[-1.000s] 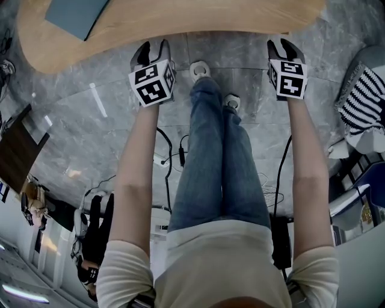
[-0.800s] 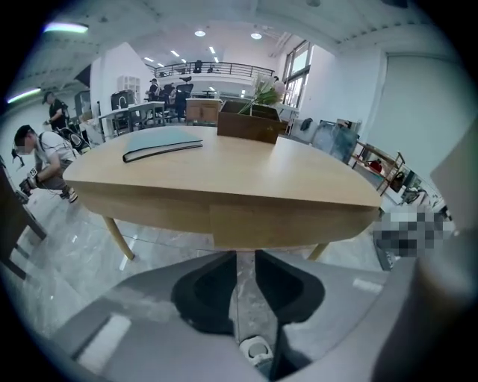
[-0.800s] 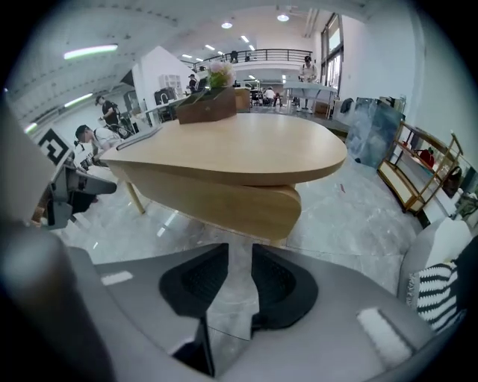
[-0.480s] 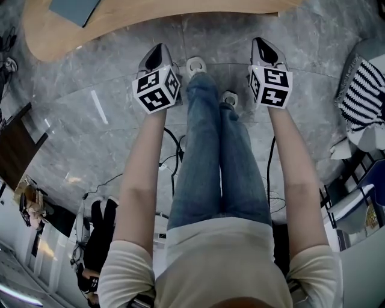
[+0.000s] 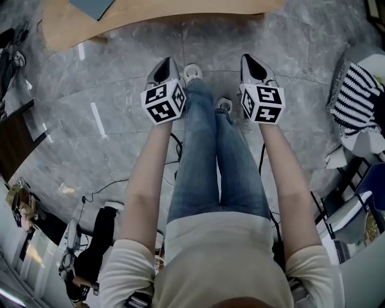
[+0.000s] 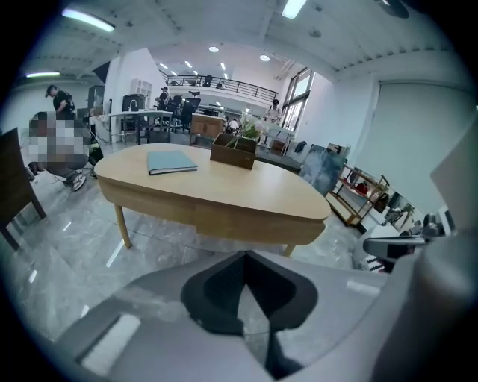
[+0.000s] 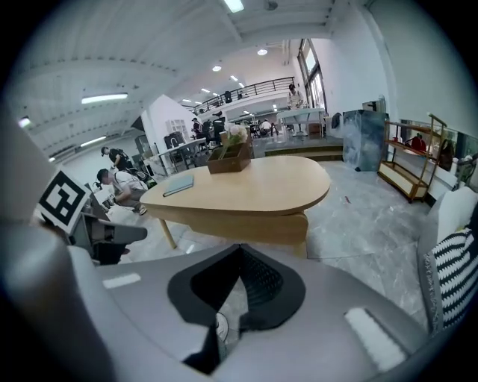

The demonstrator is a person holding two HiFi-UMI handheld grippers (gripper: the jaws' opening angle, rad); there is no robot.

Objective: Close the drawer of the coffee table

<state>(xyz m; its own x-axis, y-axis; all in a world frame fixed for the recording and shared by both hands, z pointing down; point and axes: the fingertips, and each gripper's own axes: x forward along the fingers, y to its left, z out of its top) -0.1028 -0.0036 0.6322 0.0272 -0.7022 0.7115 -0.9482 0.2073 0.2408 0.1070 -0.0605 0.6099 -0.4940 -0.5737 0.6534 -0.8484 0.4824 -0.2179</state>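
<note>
Since a second ago both arms have drawn back from the coffee table (image 5: 180,15), left gripper (image 5: 168,62) and right gripper (image 5: 247,59) each pinched shut and empty; its drawer (image 6: 224,220) looks flush, so retreat straight, checking the seam.

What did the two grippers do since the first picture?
Both the left gripper and the right gripper pulled back from the coffee table and drew closer together; their jaws closed on nothing. The table and the blue book stayed put.
</note>
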